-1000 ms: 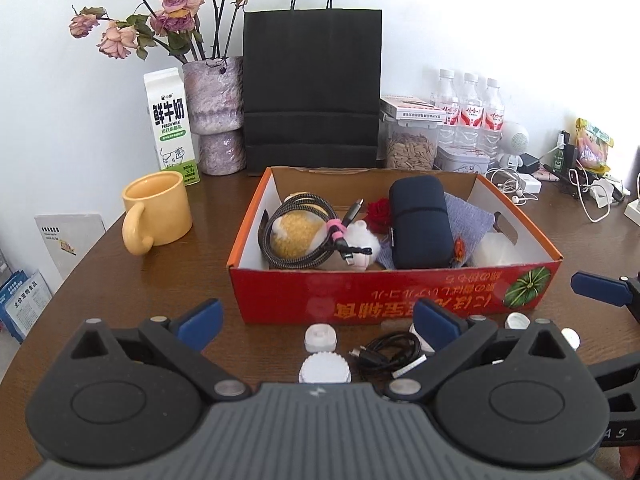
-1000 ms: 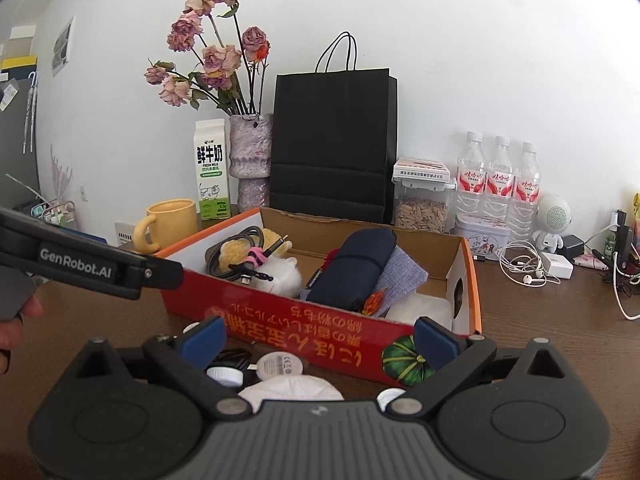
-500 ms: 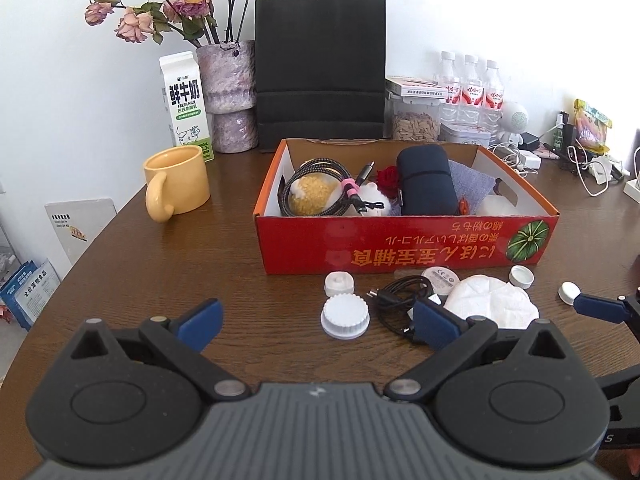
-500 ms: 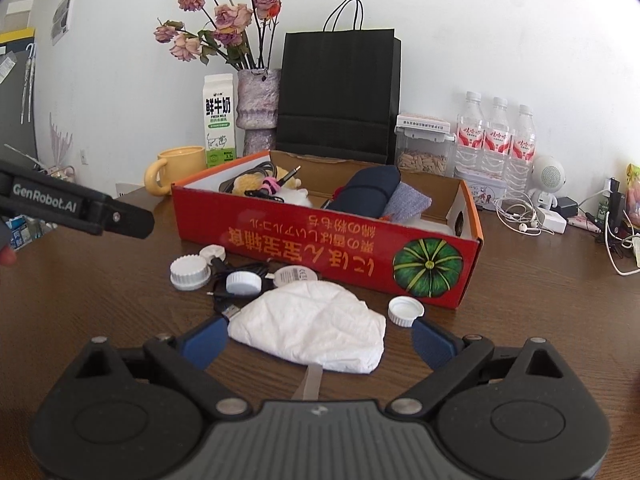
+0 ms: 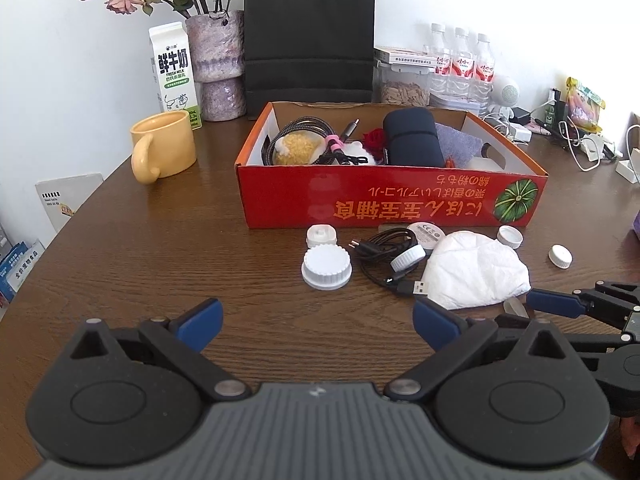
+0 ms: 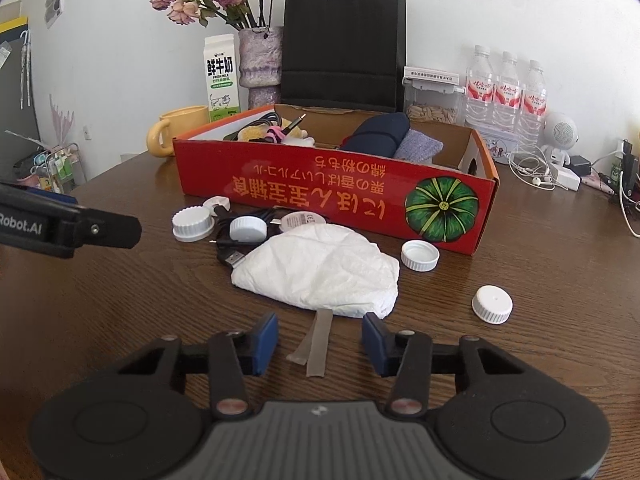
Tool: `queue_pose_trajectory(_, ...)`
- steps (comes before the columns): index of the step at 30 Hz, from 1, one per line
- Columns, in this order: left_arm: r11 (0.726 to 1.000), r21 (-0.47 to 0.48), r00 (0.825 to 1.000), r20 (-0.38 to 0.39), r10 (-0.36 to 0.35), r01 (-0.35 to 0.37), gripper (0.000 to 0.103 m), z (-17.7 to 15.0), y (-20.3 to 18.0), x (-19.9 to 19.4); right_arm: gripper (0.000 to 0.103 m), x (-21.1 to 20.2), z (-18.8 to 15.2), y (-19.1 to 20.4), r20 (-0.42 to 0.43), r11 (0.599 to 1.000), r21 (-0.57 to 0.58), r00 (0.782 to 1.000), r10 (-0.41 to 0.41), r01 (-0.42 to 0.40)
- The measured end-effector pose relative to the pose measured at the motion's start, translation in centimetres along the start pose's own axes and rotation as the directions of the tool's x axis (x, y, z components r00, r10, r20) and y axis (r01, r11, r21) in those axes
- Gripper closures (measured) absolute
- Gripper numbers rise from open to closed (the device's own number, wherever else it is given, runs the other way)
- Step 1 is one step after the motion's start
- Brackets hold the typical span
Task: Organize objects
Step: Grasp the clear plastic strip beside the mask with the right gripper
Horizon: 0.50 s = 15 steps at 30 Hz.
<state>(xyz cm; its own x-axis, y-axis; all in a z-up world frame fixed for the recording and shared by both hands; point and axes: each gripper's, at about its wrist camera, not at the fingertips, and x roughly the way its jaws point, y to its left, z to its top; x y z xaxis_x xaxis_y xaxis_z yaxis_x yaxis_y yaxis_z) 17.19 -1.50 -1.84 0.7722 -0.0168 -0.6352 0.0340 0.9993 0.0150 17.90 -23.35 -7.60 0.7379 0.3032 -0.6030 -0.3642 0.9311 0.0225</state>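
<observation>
Both grippers have sunk toward the table (image 5: 160, 264). Right gripper (image 6: 320, 344), jaws just narrowed but apart, straddles a tape strip (image 6: 318, 344) beside the white cloth (image 6: 320, 272); left gripper (image 5: 316, 320) gapes wide, empty.

The right tongs (image 6: 320, 340) have just been closing, their blue pads on either side of a translucent strip (image 6: 316, 340) lying on the table (image 6: 120, 320), not touching it. Just beyond lies a crumpled white cloth (image 6: 320, 272), with a red box (image 6: 336, 196) behind it.
</observation>
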Motion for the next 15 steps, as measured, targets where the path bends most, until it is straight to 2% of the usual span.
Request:
queue_pose_trajectory(1, 1.0, -0.001, 1.0, -0.003, -0.001, 0.001, 0.0, 0.0, 0.0, 0.1, 0.066, 0.0, 0.0, 0.0, 0.0, 1.0, 0.002, 1.0, 0.003, -0.003)
queue_pose_trajectory(6, 1.0, -0.007, 1.0, -0.011, 0.0, 0.0, 0.0, 0.0, 0.0, 0.5, 0.096, 0.2, 0.1, 0.1, 0.007, 1.0, -0.004, 1.0, 0.01, -0.01)
queue_pose_trajectory(15, 1.0, -0.016, 1.0, -0.023, -0.004, 0.004, 0.0, 0.3, 0.6, 1.4, 0.097, -0.6, 0.5, -0.1, 0.064, 1.0, 0.011, 0.998, 0.012, -0.013)
